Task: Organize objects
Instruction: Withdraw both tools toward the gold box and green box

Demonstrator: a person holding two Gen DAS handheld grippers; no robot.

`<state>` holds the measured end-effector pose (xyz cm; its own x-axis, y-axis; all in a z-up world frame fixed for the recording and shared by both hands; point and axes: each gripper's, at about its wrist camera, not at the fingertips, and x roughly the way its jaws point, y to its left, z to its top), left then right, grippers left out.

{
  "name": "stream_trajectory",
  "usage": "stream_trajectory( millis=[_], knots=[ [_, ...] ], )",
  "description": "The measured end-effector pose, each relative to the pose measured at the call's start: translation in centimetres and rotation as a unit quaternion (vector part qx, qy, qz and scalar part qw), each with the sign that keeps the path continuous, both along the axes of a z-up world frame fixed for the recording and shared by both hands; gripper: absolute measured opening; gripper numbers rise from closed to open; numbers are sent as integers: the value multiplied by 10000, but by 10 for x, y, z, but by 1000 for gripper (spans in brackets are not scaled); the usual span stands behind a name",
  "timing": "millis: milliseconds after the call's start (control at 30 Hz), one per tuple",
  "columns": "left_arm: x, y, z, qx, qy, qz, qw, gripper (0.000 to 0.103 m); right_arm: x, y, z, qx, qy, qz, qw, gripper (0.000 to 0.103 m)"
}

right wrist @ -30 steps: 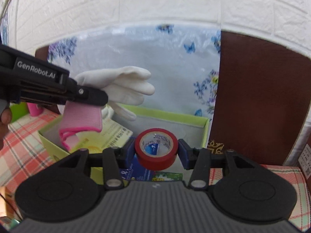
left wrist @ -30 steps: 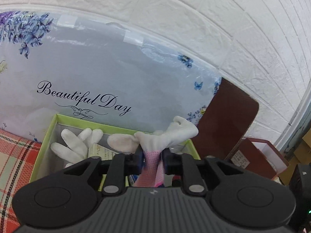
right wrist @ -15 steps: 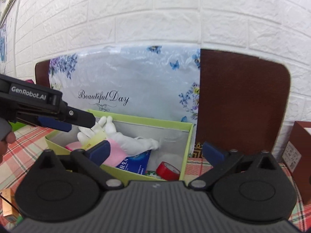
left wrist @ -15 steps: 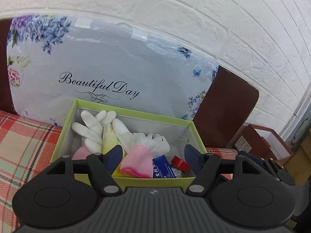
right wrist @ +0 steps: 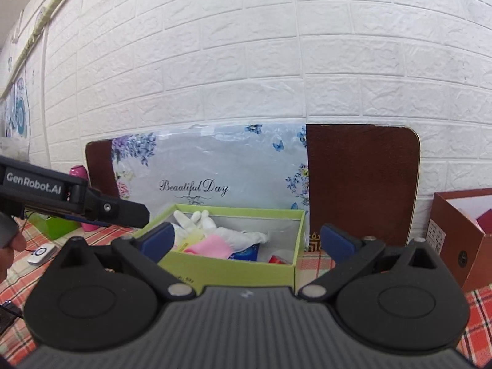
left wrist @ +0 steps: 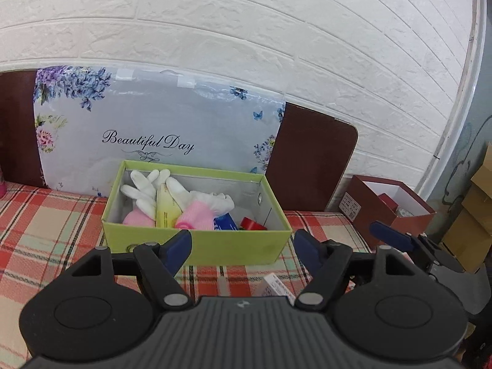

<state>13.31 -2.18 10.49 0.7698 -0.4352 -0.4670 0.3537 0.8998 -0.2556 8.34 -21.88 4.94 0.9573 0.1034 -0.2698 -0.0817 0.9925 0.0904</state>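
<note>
A green box stands on the plaid tablecloth. It holds white gloves with pink cuffs, a yellow packet, a blue pack and a red tape roll. My left gripper is open and empty, just in front of the box. My right gripper is open and empty, in front of the box; it shows at the right of the left wrist view.
A floral "Beautiful Day" bag and a brown board lean on the brick wall. A red-brown open box stands right. A small white device, a pink bottle and a green tray are at the left.
My left gripper let the glove go into the box and my right gripper let the red tape go into it. Both opened and drew back from the box.
</note>
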Motion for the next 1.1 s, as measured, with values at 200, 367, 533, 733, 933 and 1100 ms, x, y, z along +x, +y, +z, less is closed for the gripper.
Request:
stream_trajectory(
  millis=[200,367,533,733,933,1100],
  knots=[
    [-44,27,-29,-160,266,116,9994,76,-39,8,-18,265,179,11,9995,103],
    [-66,45,-65,-35,663,396,9970,77,-61,22,-41,264,374,141,9989,103],
    [-79,65,-100,109,1054,624,9924,76,-74,38,-69,370,778,345,9957,103],
    [-83,94,-123,61,1285,1071,9859,77,-76,66,-98,268,1255,577,9901,103],
    [-76,119,-126,-62,1303,1504,9800,76,-58,115,-111,-40,1444,1200,9822,102],
    [-64,127,-126,-211,1342,1583,9780,76,-30,148,-119,-334,1559,1415,9770,99]
  ],
)
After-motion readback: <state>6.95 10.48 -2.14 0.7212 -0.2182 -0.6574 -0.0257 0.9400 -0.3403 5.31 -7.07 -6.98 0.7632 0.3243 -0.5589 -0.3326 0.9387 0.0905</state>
